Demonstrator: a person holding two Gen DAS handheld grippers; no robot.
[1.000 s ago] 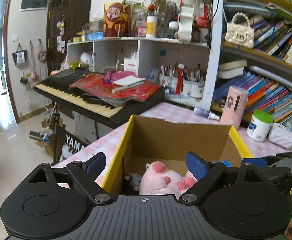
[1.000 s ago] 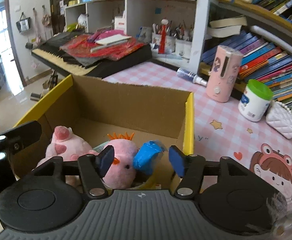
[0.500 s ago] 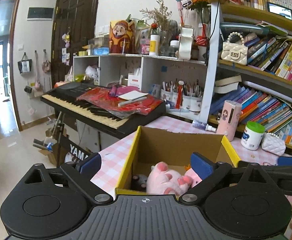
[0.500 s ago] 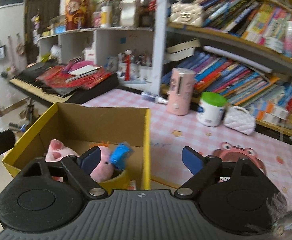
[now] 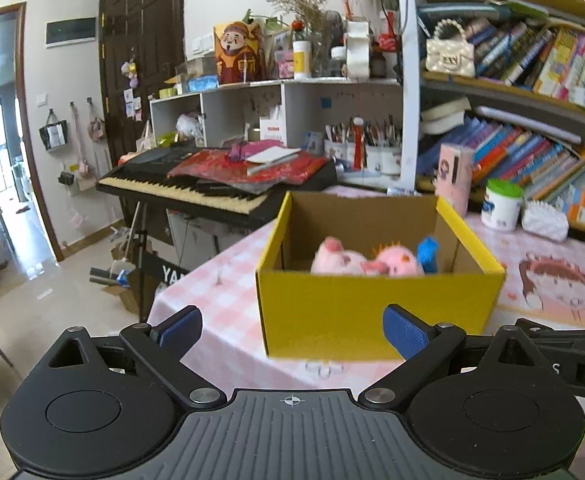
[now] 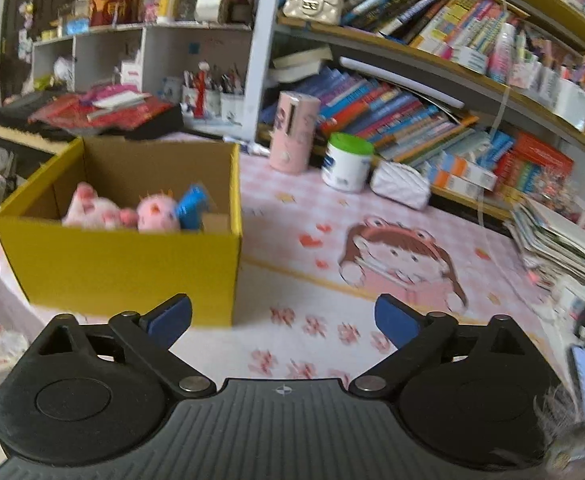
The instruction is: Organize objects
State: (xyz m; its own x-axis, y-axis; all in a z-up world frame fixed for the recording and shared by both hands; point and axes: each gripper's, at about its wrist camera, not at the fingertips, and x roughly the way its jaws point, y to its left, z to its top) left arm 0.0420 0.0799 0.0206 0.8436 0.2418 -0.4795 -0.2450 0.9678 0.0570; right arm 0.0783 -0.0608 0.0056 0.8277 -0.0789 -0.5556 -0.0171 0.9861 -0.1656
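A yellow cardboard box (image 5: 376,312) stands on the pink checked table; it also shows in the right wrist view (image 6: 124,268). Inside lie a pink plush pig (image 5: 338,260), a round pink plush (image 5: 398,260) and a blue toy (image 5: 428,254). The same three show in the right wrist view: pig (image 6: 92,212), round plush (image 6: 156,216), blue toy (image 6: 192,206). My left gripper (image 5: 292,330) is open and empty, held back in front of the box. My right gripper (image 6: 282,316) is open and empty, near the box's right front corner.
A pink cylinder (image 6: 294,132), a green-lidded white jar (image 6: 346,162) and a white quilted pouch (image 6: 400,184) stand behind the box. Bookshelves fill the back right. A keyboard (image 5: 196,192) under red cloth is left. A paper stack (image 6: 560,244) lies right.
Both grippers have pulled back and away from the box, from over its opening to in front of it. The right gripper's jaws have opened wider. The toys stay in the box.
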